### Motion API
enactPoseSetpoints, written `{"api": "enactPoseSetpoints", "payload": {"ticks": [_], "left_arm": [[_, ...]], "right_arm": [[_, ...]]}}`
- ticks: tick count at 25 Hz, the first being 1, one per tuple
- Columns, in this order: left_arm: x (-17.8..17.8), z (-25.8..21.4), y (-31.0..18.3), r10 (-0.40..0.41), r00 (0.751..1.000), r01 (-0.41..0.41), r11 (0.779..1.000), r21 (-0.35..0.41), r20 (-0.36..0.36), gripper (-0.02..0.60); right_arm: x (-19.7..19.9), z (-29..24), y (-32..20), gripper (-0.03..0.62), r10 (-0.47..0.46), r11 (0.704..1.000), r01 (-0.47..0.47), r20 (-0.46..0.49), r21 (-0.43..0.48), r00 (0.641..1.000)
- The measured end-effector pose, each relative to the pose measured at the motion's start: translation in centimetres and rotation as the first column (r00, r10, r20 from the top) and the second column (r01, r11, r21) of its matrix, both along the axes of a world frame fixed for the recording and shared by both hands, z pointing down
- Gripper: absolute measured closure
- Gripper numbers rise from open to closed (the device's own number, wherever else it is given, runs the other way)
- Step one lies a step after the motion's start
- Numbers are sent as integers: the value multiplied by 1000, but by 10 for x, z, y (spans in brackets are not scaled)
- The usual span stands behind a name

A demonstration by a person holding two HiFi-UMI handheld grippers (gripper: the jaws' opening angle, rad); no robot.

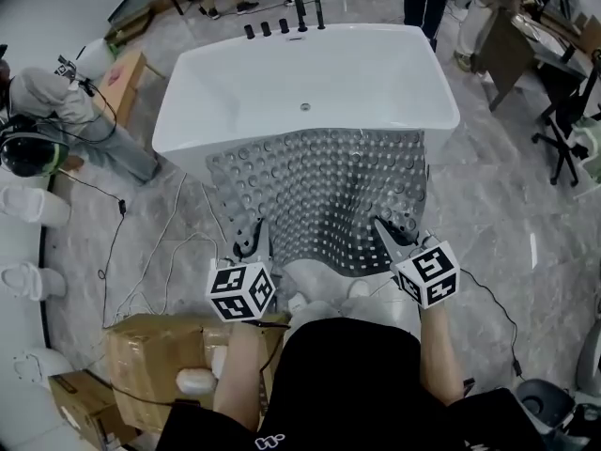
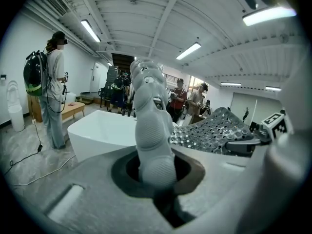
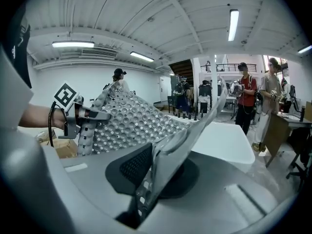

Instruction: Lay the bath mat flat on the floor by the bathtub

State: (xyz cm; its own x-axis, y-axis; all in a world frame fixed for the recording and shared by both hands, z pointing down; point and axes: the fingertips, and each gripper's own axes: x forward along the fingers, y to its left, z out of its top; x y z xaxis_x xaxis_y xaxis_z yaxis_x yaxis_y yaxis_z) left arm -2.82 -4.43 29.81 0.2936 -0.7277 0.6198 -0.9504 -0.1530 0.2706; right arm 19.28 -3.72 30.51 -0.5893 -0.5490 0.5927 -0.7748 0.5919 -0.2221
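The grey bath mat (image 1: 319, 195), studded with suction cups, hangs stretched between my two grippers, and its far edge lies over the near rim of the white bathtub (image 1: 310, 69). My left gripper (image 1: 252, 240) is shut on the mat's near left corner, which shows bunched between the jaws in the left gripper view (image 2: 152, 130). My right gripper (image 1: 388, 233) is shut on the near right corner, seen as a thin folded edge (image 3: 165, 165) in the right gripper view. The floor under the mat is hidden.
Cardboard boxes (image 1: 150, 346) sit at my left foot, with cables (image 1: 141, 252) across the marble floor. A person (image 1: 56, 111) crouches at the left and others stand behind the tub. Black taps (image 1: 282, 24) line the tub's far rim. An office chair (image 1: 573, 120) is at the right.
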Motion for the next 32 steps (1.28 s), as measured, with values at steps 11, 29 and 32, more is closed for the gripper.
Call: {"api": "enactPoseSetpoints", "payload": {"ticks": [11, 29, 32], "left_arm": [[12, 41, 34, 34, 999, -33, 990, -134, 2, 551], [-106, 171, -9, 76, 988, -114, 945, -305, -132, 551], [-111, 202, -15, 79, 987, -122, 938, -326, -140, 551]], "right_arm": [[9, 42, 33, 559, -18, 987, 15, -16, -160, 1000], [-61, 150, 20, 560, 50, 924, -71, -67, -375, 997], [-68, 177, 14, 562, 46, 922, -68, -65, -382, 997]]}}
